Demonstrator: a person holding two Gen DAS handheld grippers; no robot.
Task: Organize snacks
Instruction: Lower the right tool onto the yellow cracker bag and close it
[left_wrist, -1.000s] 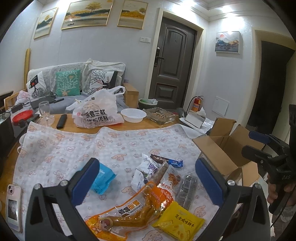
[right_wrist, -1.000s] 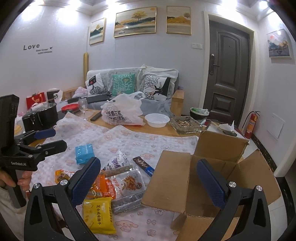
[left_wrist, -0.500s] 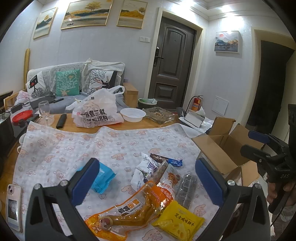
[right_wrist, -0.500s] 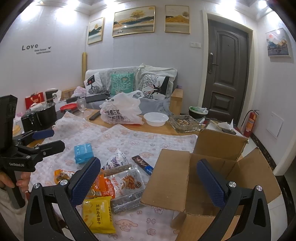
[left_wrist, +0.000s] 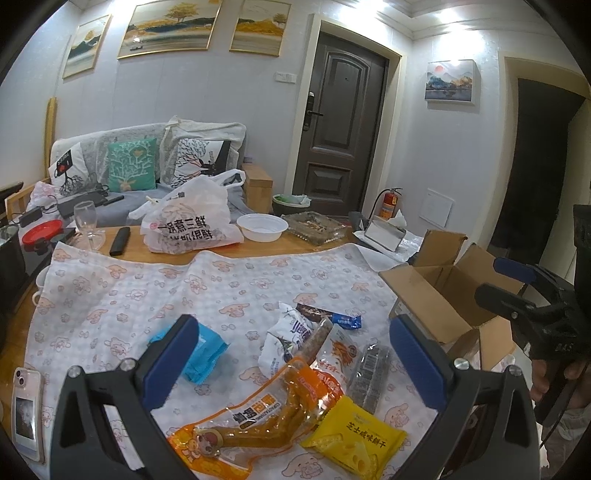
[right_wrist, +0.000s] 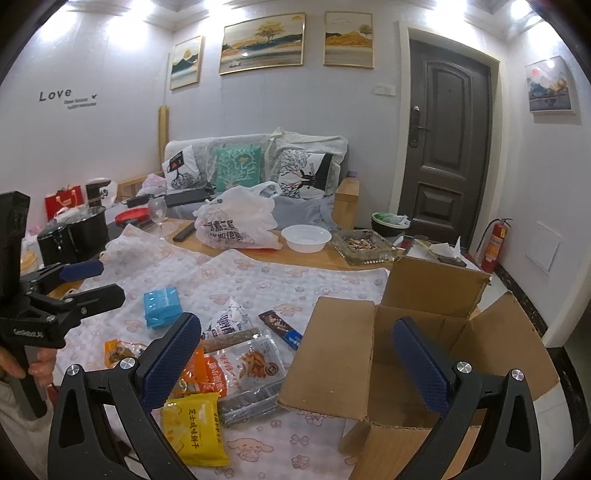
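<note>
Both tools gape wide and hold nothing: the left tool (left_wrist: 291, 354) hangs above the snack packets (left_wrist: 317, 373) heaped on the patterned cloth (left_wrist: 147, 291) over the table, the right tool (right_wrist: 295, 354) between that heap and the open cardboard box (right_wrist: 424, 332) at the table's right edge. A blue packet (right_wrist: 162, 307) lies just apart.

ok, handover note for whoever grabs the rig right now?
Left gripper: open, empty, hovering over the snack pile.
Right gripper: open, empty, between the pile and the cardboard box.
Box: flaps open, at the table's right edge; no snacks visible inside.
On the tablecloth: yellow cracker pack, orange chicken-foot pack, blue pack, chocolate bar, a few others.
Done: nothing packed. Left: everything.
</note>
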